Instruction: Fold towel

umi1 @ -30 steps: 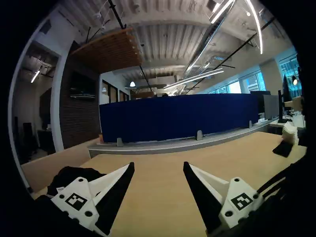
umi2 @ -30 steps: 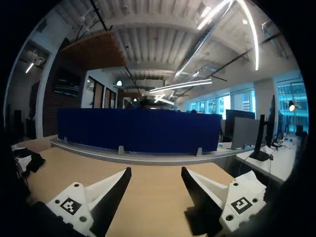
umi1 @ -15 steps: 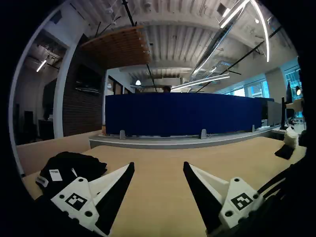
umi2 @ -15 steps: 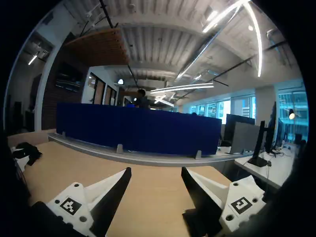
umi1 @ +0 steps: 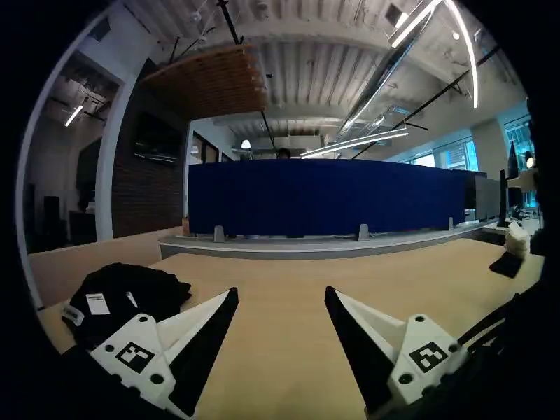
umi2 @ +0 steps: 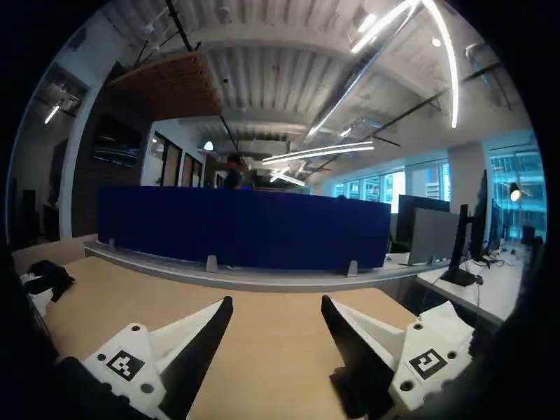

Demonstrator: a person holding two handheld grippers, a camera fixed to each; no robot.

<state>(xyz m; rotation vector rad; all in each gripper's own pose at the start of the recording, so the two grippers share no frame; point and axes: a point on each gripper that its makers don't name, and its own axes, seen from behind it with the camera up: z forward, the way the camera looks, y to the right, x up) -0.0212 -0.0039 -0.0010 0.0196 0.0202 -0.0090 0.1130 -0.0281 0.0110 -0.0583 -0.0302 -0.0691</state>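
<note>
The left gripper (umi1: 280, 290) and right gripper (umi2: 276, 299) hover over the counter (umi1: 294, 266), fingers spread and empty. The crumpled black towel (umi1: 150, 287) lies beside the left one, probably best pinched by a corner, not the bunch.

The left claw (umi1: 281, 290) has two white plastic fingers (umi1: 183, 323) that taper to sharp points, with black inner faces. Each finger bears a square black-and-white marker (umi1: 135, 356) flanked by dark screw holes. Thin black cables (umi1: 490, 320) run beside one finger. The right claw (umi2: 276, 299) has the same white fingers and markers.
</note>
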